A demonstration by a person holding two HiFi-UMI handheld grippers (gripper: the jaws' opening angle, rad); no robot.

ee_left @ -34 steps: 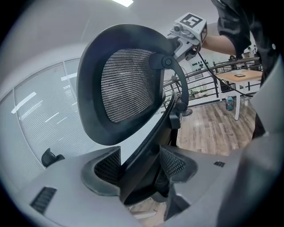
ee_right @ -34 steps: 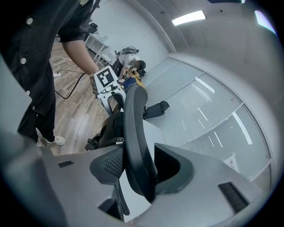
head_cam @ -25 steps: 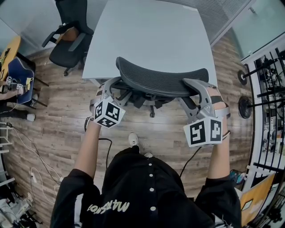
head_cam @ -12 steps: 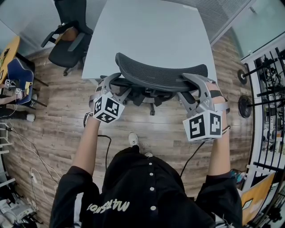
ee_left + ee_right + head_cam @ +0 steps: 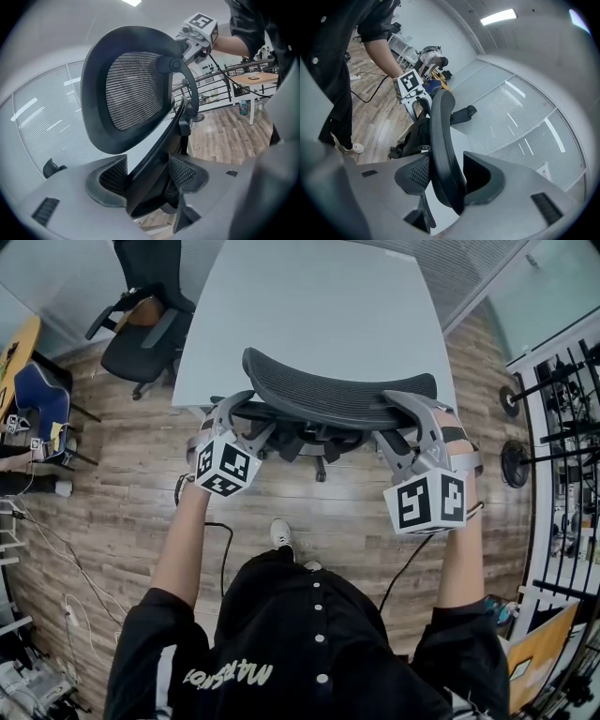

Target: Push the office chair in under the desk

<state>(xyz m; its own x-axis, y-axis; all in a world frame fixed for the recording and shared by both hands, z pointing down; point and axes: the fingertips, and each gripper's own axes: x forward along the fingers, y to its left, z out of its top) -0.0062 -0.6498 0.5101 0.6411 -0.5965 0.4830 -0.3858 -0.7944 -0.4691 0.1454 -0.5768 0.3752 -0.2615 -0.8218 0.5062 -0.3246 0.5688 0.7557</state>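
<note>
A black mesh office chair stands at the near edge of the pale grey desk [image 5: 309, 306], its curved backrest [image 5: 337, 401] facing me and its seat and base partly under the desktop. My left gripper [image 5: 234, 418] is at the backrest's left end. In the left gripper view the left gripper [image 5: 147, 176] is shut on the dark frame strut [image 5: 161, 140] below the mesh back [image 5: 133, 89]. My right gripper [image 5: 405, 423] is at the right end. In the right gripper view the right gripper [image 5: 446, 176] is shut on the backrest's rim [image 5: 443, 140].
A second black office chair [image 5: 141, 324] stands at the desk's far left corner. Cables [image 5: 217, 545] trail over the wooden floor near my shoe [image 5: 279, 533]. Round-based stands [image 5: 516, 465] and racks line the right side. A glass partition runs behind the desk.
The backrest and both grippers have edged slightly toward the desk. The grips look the same.
</note>
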